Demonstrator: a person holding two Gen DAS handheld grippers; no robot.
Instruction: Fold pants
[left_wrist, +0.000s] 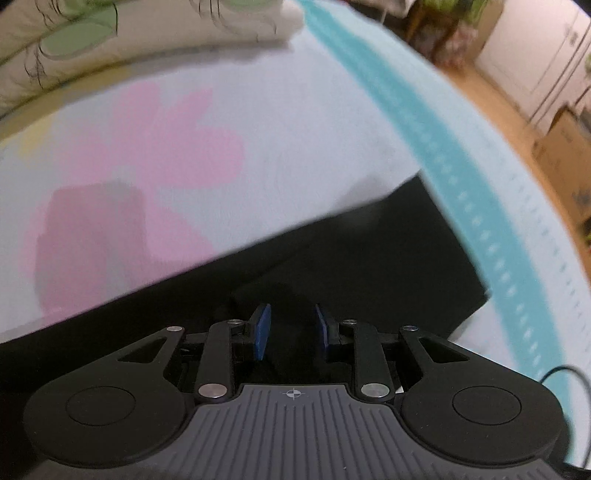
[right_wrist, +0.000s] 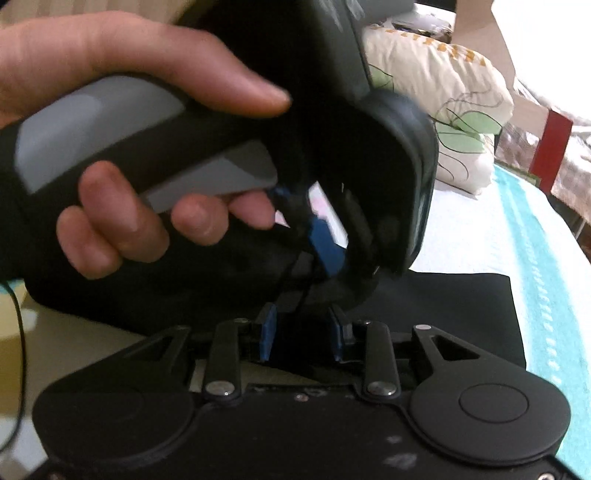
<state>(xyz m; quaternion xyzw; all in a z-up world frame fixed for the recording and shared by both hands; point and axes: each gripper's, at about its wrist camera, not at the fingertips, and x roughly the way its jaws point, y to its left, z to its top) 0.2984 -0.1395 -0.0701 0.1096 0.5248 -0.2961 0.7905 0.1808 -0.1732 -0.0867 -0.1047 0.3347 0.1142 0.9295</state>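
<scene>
The black pants (left_wrist: 369, 266) lie folded flat on a white bed sheet (left_wrist: 295, 110) with pink flowers, one corner near a teal stripe (left_wrist: 443, 147). My left gripper (left_wrist: 291, 314) hovers just over them, its blue pads apart, and I make out no cloth pinched between them. In the right wrist view a hand (right_wrist: 129, 74) grips the left gripper (right_wrist: 303, 221) close in front, tilted steeply down over the pants (right_wrist: 461, 306). My right gripper (right_wrist: 301, 317) sits low at the pants' near edge, pads apart with nothing clamped.
Floral pillows (left_wrist: 147, 37) (right_wrist: 443, 74) lie at the head of the bed. The bed's edge runs beyond the teal stripe (right_wrist: 535, 240), with wooden floor and cardboard boxes (left_wrist: 561, 147) past it. A thin black cable (right_wrist: 18, 332) hangs at left.
</scene>
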